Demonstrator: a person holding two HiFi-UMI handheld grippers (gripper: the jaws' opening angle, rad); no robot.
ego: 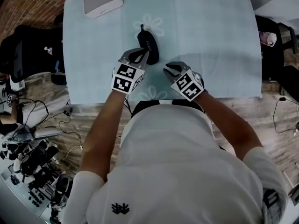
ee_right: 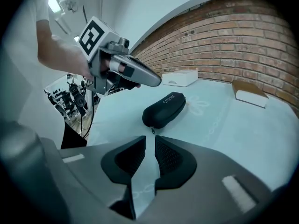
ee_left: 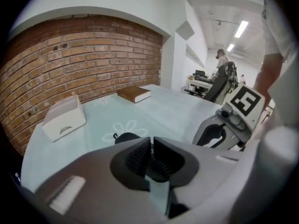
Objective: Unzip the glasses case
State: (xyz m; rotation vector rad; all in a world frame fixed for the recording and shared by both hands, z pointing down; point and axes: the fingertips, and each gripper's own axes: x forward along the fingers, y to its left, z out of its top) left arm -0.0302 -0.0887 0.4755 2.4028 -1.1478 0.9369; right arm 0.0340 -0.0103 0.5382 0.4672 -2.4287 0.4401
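The closed black glasses case [ego: 150, 48] lies midway along the table's [ego: 215, 36] near edge; the left gripper [ego: 139, 55] just beside it, jaws almost together, empty; the right gripper [ego: 169, 69] likewise.

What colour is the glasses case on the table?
Black. The glasses case shows best in the right gripper view.
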